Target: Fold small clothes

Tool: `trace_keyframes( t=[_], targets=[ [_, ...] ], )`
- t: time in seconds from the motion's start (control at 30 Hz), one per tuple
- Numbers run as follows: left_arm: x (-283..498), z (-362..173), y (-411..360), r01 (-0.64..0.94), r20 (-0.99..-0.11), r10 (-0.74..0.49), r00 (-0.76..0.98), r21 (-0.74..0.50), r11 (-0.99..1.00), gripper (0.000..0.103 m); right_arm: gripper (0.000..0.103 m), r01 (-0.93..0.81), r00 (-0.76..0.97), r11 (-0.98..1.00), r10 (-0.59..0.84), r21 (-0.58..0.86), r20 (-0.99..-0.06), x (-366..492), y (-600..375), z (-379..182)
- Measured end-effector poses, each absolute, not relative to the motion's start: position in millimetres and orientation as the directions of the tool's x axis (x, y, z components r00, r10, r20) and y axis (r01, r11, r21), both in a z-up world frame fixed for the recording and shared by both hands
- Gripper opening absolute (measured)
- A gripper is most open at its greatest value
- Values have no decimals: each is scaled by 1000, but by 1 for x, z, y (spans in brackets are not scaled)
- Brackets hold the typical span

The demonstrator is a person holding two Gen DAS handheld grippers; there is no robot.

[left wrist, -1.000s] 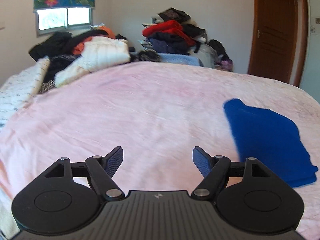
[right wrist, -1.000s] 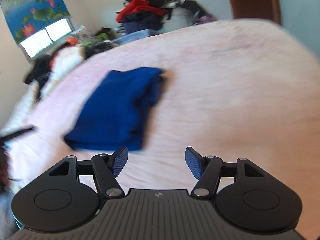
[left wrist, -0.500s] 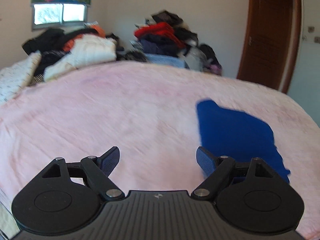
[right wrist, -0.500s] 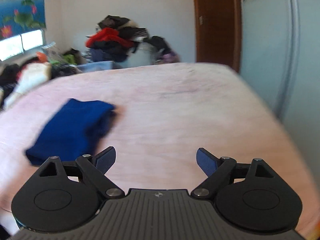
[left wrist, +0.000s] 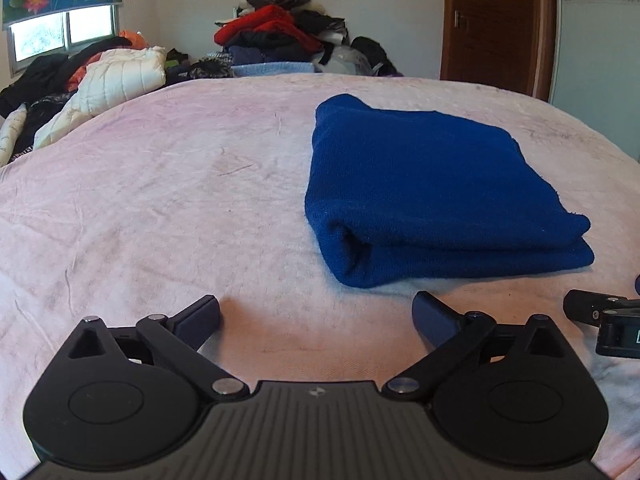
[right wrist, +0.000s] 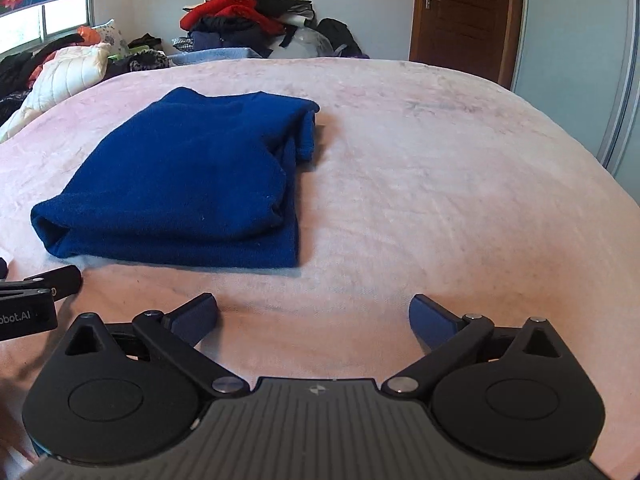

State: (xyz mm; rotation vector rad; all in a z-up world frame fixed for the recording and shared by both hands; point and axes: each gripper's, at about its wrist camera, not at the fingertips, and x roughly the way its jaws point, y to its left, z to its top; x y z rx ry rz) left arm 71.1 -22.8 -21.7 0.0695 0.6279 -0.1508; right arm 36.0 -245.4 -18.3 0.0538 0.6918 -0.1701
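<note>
A blue knitted garment [left wrist: 432, 184] lies folded in a thick rectangle on the pink bedspread [left wrist: 160, 200]. It also shows in the right wrist view [right wrist: 192, 176]. My left gripper [left wrist: 316, 314] is open and empty, low over the bedspread just in front of the garment's near left corner. My right gripper [right wrist: 312, 314] is open and empty, in front of the garment's near right corner. Each gripper shows at the edge of the other's view: the right one [left wrist: 600, 320] and the left one [right wrist: 32, 296].
Piles of clothes [left wrist: 280, 36] and a cream quilted jacket [left wrist: 120, 76] lie along the bed's far edge. A window [left wrist: 60, 36] is at far left, a brown door [left wrist: 496, 20] at far right. A pale wardrobe [right wrist: 580, 52] stands to the right.
Both grippers have swung and dropped toward the near side of the bed. The blue garment now lies just ahead between them. Both stay open.
</note>
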Motion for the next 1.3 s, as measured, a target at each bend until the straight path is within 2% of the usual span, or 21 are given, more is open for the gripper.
trace_keyframes(
  t=[0.2, 0.47, 1.3],
  targets=[
    [69, -23, -23, 164, -573, -120, 811, 27, 986, 103, 103, 194, 764, 981, -155, -5, -626, 34, -241, -21],
    [77, -15, -24, 162, -637, -113, 763, 18, 987, 103, 103, 198, 779, 980, -160, -5, -606, 32, -238, -23],
    [72, -20, -23, 165, -605, -122, 787, 16, 986, 103, 103, 196, 788, 981, -161, -7, -595, 28, -235, -24]
  ],
)
